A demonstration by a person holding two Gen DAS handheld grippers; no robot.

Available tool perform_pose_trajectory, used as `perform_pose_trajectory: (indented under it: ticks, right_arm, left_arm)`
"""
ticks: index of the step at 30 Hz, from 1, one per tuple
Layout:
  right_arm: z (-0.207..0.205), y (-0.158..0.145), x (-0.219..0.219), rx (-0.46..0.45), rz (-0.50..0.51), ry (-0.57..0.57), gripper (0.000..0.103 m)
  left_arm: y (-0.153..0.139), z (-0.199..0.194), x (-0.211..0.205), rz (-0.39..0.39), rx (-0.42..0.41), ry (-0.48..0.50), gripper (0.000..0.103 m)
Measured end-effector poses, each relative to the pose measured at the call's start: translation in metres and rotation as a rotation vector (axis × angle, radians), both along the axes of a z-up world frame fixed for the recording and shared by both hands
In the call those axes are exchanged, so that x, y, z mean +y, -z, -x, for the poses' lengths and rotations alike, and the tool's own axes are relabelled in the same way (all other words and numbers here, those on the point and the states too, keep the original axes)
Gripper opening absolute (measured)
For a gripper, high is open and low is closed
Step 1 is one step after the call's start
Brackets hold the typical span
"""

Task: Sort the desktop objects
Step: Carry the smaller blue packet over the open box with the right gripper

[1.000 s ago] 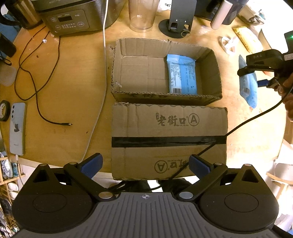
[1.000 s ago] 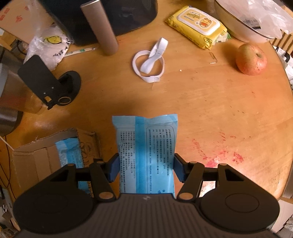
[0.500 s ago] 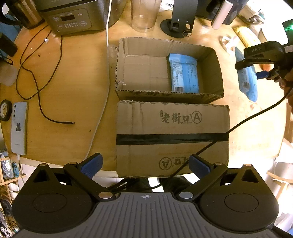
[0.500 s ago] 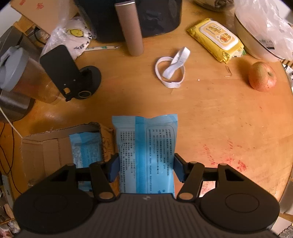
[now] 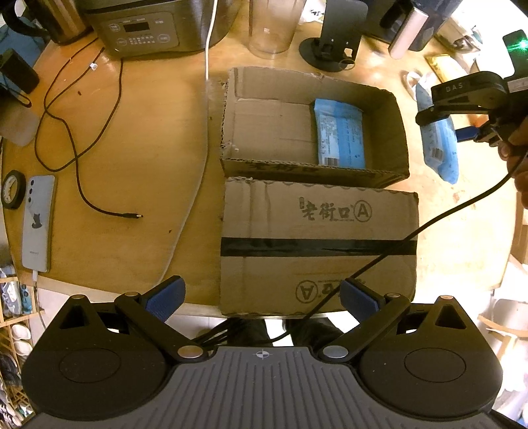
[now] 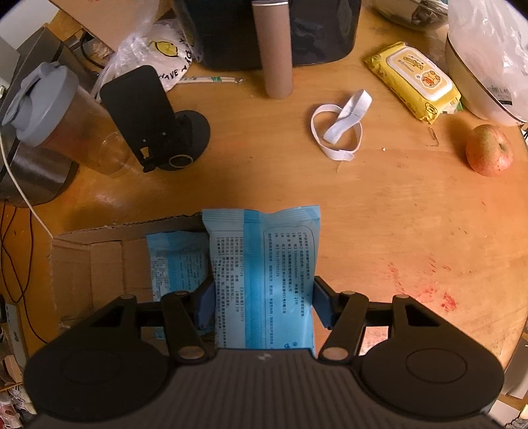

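Note:
My right gripper (image 6: 260,307) is shut on a blue packet (image 6: 264,280) and holds it in the air at the right end of an open cardboard box (image 6: 85,264). The held packet also shows in the left wrist view (image 5: 440,145), right of the box (image 5: 274,132). A second blue packet (image 5: 340,135) lies inside the box at its right end; it also shows in the right wrist view (image 6: 178,260). My left gripper (image 5: 260,297) is open and empty over the table's near edge, above the box's folded-out flap (image 5: 316,244).
A white elastic band (image 6: 340,128), a yellow wipes pack (image 6: 415,79), an apple (image 6: 488,150), a cardboard tube (image 6: 274,49) and a black phone stand (image 6: 155,125) lie on the far side. A phone (image 5: 38,222), black cable (image 5: 79,155) and rice cooker (image 5: 148,26) are left.
My right gripper has lifted the blue packet and carried it left toward the open box. My left gripper has stayed open, the view shifting slightly.

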State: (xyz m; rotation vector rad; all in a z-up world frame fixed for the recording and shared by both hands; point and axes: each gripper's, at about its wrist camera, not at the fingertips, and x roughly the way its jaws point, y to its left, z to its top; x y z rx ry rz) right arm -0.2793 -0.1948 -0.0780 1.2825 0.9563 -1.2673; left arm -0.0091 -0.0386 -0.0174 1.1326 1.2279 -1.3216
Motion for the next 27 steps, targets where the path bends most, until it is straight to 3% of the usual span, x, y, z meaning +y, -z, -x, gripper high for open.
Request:
perform_pose_trajectory:
  ticks: [27]
  right_arm:
    - [-0.043,-0.004,-0.006,-0.009,0.003,-0.041,0.059]
  left_arm:
    - [0.002,-0.016,-0.001,0.000,0.009,-0.001,0.103]
